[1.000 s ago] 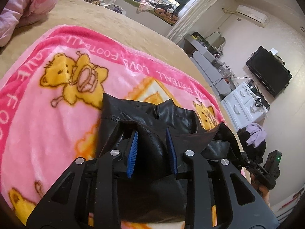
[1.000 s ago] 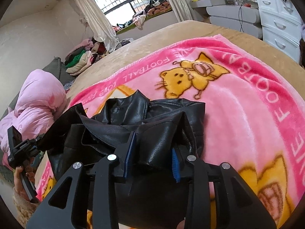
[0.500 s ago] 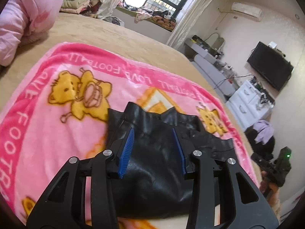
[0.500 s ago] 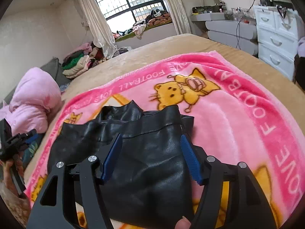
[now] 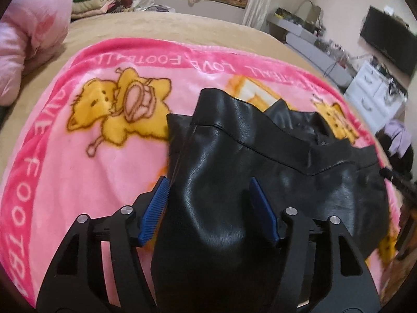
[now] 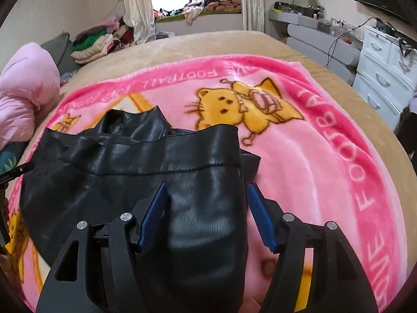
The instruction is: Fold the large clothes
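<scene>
A black leather jacket (image 5: 234, 156) (image 6: 130, 167) lies folded on a pink cartoon blanket (image 5: 78, 156) (image 6: 299, 156) spread on the bed. My left gripper (image 5: 208, 182) hovers low over the jacket's left end. Its jaws are opening, and the folded leather lies between the blue pads (image 5: 156, 206) without being pinched. My right gripper (image 6: 206, 186) stands open over the jacket's right end, with the fold between its pads (image 6: 260, 219) and a gap on both sides. The jacket's near edge is hidden under both grippers.
The blanket lies on a tan bed sheet (image 5: 156, 23). A pink quilt (image 6: 23, 88) is bunched at the bed's left side, with stacked clothes (image 6: 91, 44) behind it. White drawers (image 6: 385, 65) and a wall TV (image 5: 388, 39) stand to the right.
Both grippers were shut on raised leather folds; their jaws have spread and let go. The jacket now lies flatter, folded over itself, and both grippers have sunk closer to it.
</scene>
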### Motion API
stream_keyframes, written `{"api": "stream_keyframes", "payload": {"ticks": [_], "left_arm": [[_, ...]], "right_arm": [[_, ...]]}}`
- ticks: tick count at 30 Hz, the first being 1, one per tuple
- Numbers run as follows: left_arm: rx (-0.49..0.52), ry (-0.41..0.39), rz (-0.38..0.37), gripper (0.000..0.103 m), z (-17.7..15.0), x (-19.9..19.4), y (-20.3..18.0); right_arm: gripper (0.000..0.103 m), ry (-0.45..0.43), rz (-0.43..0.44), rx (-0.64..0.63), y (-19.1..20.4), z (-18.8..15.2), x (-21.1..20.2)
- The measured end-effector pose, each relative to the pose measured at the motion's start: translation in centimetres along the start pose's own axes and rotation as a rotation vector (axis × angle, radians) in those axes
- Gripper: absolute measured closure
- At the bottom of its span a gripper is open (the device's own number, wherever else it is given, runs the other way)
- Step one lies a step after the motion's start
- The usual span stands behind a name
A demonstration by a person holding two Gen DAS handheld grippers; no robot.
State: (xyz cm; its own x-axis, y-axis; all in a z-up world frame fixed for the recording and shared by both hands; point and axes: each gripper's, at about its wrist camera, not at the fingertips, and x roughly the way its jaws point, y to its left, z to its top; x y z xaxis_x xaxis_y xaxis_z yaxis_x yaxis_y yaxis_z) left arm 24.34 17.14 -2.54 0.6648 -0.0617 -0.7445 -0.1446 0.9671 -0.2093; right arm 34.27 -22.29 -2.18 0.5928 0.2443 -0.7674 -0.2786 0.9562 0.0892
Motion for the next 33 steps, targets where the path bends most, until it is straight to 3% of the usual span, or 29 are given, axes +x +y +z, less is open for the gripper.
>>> {"api": "stream_keyframes", "payload": {"ticks": [2, 3, 4, 6, 8, 10, 13, 17, 33], "left_arm": [[0.032, -0.007, 0.019, 0.045, 0.2, 0.4, -0.4], [0.043, -0.012, 0.025, 0.05, 0.2, 0.5, -0.5], [0.059, -0.018, 0.041, 0.065, 0.3, 0.6, -0.7], [0.064, -0.038, 0.06, 0.084, 0.4, 0.5, -0.7], [0.054, -0.059, 0.052, 0.093, 0.6, -0.1, -0.5], [0.06, -0.093, 0.039, 0.1, 1.0, -1.1, -0.6], [0.039, -0.164, -0.013, 0.1, 2.2, -3.3, -0.6], [0.063, -0.233, -0.004, 0.101, 3.6, -4.7, -1.7], [0.041, -0.198, 0.048, 0.101, 4.3, 0.7, -1.6]], "right_arm": [[0.041, 0.016, 0.003, 0.0, 0.0, 0.4, 1.1], [0.041, 0.023, 0.002, -0.003, 0.0, 0.5, 1.4], [0.043, 0.03, -0.003, -0.008, 0.1, 0.5, 1.8], [0.071, 0.034, -0.024, -0.002, 0.0, 0.4, 1.9], [0.085, -0.002, -0.02, 0.019, -0.3, 0.3, 0.9], [0.09, -0.069, 0.006, 0.049, -0.8, 0.5, -1.1], [0.091, -0.163, 0.074, 0.111, -1.6, 1.5, -4.0], [0.092, -0.212, 0.09, 0.165, -2.3, 3.6, -4.6], [0.091, -0.122, -0.076, 0.17, -2.4, 2.7, 2.1]]}}
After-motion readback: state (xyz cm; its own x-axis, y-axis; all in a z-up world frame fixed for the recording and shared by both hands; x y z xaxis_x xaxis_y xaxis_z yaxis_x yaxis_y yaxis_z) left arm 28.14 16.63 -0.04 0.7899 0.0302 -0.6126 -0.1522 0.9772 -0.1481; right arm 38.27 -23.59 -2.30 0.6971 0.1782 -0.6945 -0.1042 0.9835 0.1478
